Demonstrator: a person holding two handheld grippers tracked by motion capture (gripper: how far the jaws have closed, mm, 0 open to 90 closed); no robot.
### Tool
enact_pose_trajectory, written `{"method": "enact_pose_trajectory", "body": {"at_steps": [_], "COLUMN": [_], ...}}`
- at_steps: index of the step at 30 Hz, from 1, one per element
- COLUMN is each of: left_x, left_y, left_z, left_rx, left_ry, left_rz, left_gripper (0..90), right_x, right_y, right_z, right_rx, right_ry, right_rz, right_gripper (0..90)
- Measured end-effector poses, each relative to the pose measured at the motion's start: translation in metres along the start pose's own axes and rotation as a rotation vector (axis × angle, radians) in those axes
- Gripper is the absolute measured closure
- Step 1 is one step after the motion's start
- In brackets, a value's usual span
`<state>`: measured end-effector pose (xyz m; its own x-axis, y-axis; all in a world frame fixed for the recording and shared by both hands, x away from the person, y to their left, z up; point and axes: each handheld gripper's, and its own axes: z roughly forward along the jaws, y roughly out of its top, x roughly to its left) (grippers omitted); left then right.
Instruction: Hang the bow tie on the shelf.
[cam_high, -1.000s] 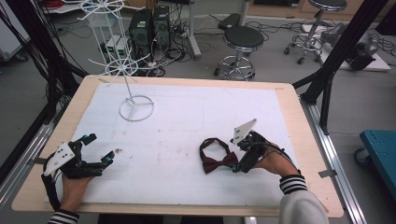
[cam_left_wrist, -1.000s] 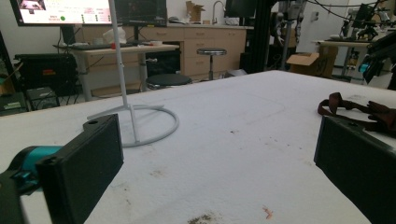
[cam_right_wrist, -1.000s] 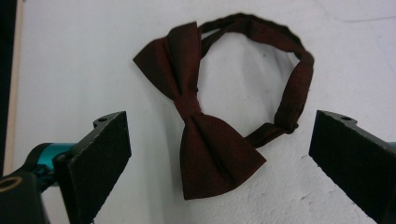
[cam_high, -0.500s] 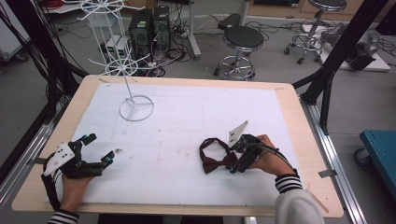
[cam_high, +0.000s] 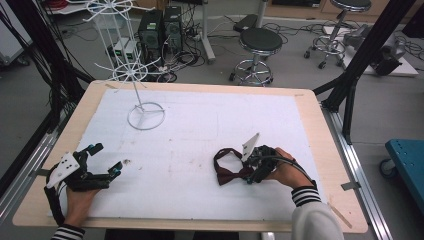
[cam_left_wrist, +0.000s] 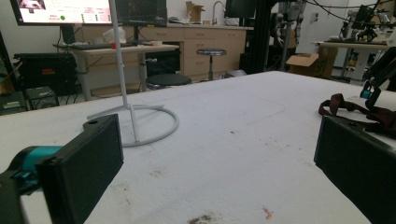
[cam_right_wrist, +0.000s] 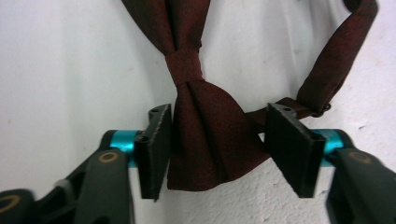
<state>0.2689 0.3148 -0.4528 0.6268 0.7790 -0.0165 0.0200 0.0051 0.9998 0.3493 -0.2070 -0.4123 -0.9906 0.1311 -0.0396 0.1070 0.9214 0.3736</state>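
A dark red bow tie (cam_high: 227, 175) with its strap looped behind lies flat on the white table cover, right of centre. My right gripper (cam_high: 251, 174) is down over its right wing. In the right gripper view the two black jaws stand open on either side of that wing of the bow tie (cam_right_wrist: 201, 130), the left one touching its edge; the gripper (cam_right_wrist: 217, 116) is not clamped. My left gripper (cam_high: 107, 156) rests open near the front left, holding nothing. Its own view shows the open gripper (cam_left_wrist: 217, 135), with the bow tie (cam_left_wrist: 348, 108) far off to the right.
A white wire display stand (cam_high: 145, 116) with a ring base rises at the back left of the table; its pole and base (cam_left_wrist: 140, 122) stand ahead of the left gripper. The wooden table edge (cam_high: 330, 145) borders the white cover. Stools and computers stand beyond.
My right gripper has slid a little to the left and come down around the bow tie's right wing. The left gripper has stayed put.
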Motion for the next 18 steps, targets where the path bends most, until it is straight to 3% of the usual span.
{"method": "enact_pose_trajectory", "body": {"at_steps": [2,3,5,9,18], "left_x": [-0.0001,-0.0001,0.0,0.0001,0.0001], "left_y": [0.0,0.0,0.0,0.0,0.0001], "left_z": [0.0001,0.0,0.0,0.0,0.0002], "left_rx": [0.0,0.0,0.001,0.0,0.001], "left_ry": [0.0,0.0,0.0,-0.001,-0.002], "left_rz": [0.001,0.0,0.0,0.0,0.001], "left_gripper": [1.7,1.7,1.7,1.7,1.7], "right_x": [-0.0001,0.0012,0.0028,0.0031,0.0007], "right_y": [0.0003,0.0014,0.0021,0.0026,0.0021], "right_z": [0.0003,0.0004,-0.0002,-0.0012,-0.006], "right_rx": [0.009,0.015,0.021,0.024,-0.019], "right_ry": [0.003,0.031,0.045,0.06,0.062], "right_rz": [-0.005,-0.022,-0.033,-0.035,-0.008], "right_gripper": [49.8,60.8,68.1,77.8,78.8]}}
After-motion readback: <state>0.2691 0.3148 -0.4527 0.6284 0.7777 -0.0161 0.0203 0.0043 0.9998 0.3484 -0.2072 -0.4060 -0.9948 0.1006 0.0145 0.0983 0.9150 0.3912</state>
